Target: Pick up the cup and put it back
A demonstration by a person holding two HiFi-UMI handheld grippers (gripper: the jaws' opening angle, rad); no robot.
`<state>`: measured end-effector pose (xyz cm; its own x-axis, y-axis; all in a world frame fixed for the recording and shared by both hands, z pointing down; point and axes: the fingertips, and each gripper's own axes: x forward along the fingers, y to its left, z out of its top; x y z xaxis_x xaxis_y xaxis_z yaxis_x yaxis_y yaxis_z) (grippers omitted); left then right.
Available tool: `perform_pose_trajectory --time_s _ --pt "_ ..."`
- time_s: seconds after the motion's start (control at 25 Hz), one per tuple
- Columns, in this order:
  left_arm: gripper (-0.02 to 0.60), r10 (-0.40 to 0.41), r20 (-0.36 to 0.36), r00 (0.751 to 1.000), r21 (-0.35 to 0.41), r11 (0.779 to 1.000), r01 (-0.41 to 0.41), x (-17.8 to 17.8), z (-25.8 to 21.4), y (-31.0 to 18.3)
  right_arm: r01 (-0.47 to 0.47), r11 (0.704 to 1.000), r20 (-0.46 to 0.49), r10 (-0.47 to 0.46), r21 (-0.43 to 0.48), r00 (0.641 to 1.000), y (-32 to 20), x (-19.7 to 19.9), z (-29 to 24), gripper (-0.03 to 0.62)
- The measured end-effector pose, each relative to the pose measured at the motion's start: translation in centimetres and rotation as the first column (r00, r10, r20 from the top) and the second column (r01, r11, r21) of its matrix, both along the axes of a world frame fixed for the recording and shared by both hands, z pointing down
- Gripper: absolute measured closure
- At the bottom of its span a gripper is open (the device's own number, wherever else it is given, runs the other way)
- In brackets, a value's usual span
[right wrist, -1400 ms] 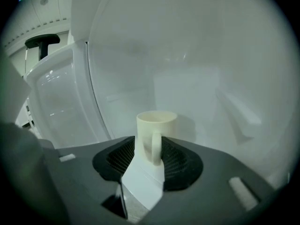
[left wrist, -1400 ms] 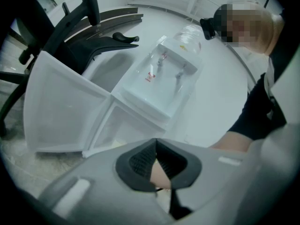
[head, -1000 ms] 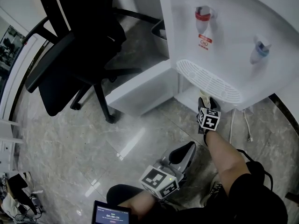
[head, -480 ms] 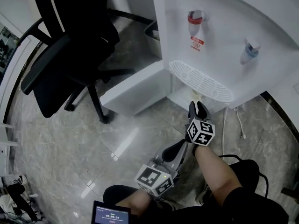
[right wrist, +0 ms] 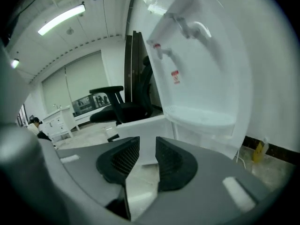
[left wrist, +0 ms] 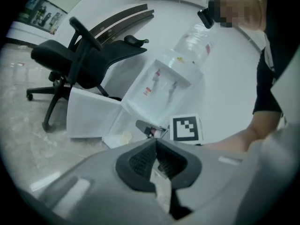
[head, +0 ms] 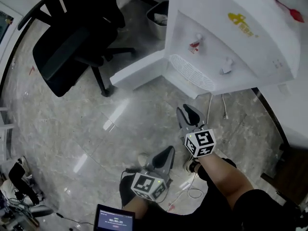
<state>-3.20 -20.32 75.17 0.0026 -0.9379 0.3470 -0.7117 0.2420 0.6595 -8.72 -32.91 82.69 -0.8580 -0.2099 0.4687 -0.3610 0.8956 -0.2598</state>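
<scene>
The cup [left wrist: 124, 136] is a small pale yellow one. It stands in the open lower compartment of the white water dispenser [head: 226, 32], and only the left gripper view shows it. In the head view my right gripper [head: 188, 116] hovers over the floor, a short way in front of the dispenser and pointing at it. Its jaws are closing, with a narrow gap and nothing between them [right wrist: 147, 146]. My left gripper [head: 164, 156] is lower and nearer to me, its jaws shut and empty [left wrist: 156, 142].
The dispenser's cabinet door [head: 139, 71] hangs open to the left, below the drip tray [head: 190, 75]. A black office chair [head: 72, 37] stands at the left and a waste bin [head: 159, 18] behind it. Cables [head: 211, 105] trail on the marble floor. A phone [head: 114, 220] sits near me.
My right gripper has drawn back from the dispenser's lower compartment, where the cup stood just ahead of its jaws. The view has pulled away; the cup no longer shows in it.
</scene>
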Motion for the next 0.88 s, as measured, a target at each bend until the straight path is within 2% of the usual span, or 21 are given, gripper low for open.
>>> perform_pose_trajectory --time_s 0.16,0.36,0.44,0.56,0.68,0.8,0.88 --pt "0.575 0.044 0.023 0.999 -0.054 0.998 -0.043 1.6 -10.8 3.8 0.037 0.998 0.028 -0.036 -0.047 0.999 3.6 2.7 -12.2 0.477" --pt "0.577 0.13 0.115 0.985 -0.026 0.991 -0.128 5.4 -24.1 8.4 0.146 0.989 0.123 -0.15 0.039 0.981 8.5 7.1 -28.8 0.468" --pt "0.575 0.142 0.136 0.981 -0.02 0.99 -0.14 5.5 -27.9 9.8 0.149 0.987 0.141 -0.155 0.056 0.978 9.8 8.3 -33.6 0.468" --pt "0.577 0.151 0.19 0.97 0.007 0.988 -0.155 4.3 -32.4 11.2 0.086 0.993 0.187 -0.1 0.079 0.977 10.3 9.5 -39.6 0.466" --pt "0.577 0.154 0.233 0.96 0.062 0.983 -0.173 3.3 -36.3 12.5 -0.031 0.994 0.25 0.004 0.104 0.968 11.0 11.4 -45.0 0.464" --pt "0.577 0.157 0.269 0.95 0.117 0.974 -0.194 2.3 -39.2 13.0 -0.142 0.981 0.31 0.095 0.132 0.946 12.3 13.4 -49.5 0.462" --pt "0.577 0.177 0.289 0.941 0.138 0.965 -0.224 2.3 -40.8 13.0 -0.174 0.973 0.333 0.116 0.149 0.936 13.6 14.4 -51.5 0.46"
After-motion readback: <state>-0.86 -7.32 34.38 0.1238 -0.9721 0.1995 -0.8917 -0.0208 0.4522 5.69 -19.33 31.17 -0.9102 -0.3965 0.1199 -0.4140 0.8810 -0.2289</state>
